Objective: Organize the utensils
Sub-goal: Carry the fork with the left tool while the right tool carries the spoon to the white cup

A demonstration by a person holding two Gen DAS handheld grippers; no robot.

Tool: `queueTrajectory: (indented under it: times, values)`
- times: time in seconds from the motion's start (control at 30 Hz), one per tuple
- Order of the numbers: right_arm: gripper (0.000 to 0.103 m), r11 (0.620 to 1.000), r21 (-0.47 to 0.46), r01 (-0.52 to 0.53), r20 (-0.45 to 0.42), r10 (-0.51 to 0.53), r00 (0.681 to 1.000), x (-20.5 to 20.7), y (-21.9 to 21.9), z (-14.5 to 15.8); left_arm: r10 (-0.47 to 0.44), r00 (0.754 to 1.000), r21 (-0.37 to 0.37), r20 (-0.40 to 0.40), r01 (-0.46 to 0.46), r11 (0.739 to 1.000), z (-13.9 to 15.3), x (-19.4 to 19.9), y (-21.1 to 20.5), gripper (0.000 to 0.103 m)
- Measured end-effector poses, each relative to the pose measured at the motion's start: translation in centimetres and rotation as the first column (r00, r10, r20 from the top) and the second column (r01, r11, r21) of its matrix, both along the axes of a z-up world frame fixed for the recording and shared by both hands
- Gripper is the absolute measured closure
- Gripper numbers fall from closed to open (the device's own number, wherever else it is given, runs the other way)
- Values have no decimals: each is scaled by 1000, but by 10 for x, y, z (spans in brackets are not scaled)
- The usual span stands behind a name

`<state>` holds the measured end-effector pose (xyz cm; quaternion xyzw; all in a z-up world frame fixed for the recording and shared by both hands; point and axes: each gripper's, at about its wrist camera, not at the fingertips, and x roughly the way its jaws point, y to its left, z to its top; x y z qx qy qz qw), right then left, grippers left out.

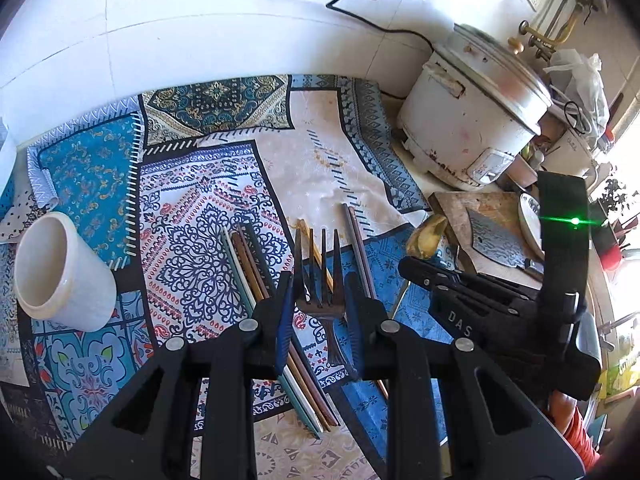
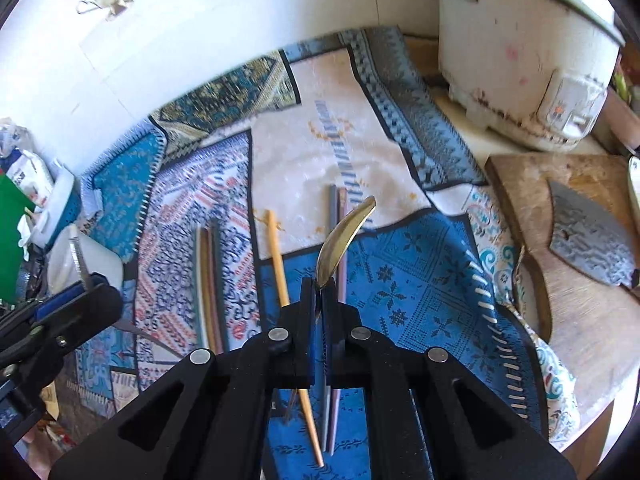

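Two utensils: fork [image 1: 320, 276] in left view, spoon [image 2: 344, 236] in right.

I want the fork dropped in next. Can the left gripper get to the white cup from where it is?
Probably yes. The left gripper holds the fork above the cloth, and the white cup sits to its left with its mouth showing and nothing between them.
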<state>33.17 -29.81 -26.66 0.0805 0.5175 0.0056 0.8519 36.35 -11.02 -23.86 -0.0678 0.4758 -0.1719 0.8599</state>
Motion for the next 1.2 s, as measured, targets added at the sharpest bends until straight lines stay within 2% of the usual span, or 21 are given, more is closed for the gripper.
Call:
queueTrajectory:
  times: [0.3,0.53,0.77,1.0,1.2]
  values:
    - [100,998,-17,-61,125,62,990,-4,34,46,71,994,-21,78,-70,997,30,-9,35,79]
    - [100,990,-28,-139,208,141,968,-1,68,74,170,976,-31,137,-167,985,54,-18,78,79]
    - [100,973,-31,-228,286,227,931,5,106,100,283,941,-50,185,-278,959,75,-28,123,79]
    - [100,944,-37,-328,349,320,881,11,149,123,371,893,-52,254,-371,927,100,-35,165,79]
    - [100,912,-44,-407,373,393,841,20,185,128,429,855,-50,293,-435,899,110,-32,193,79]
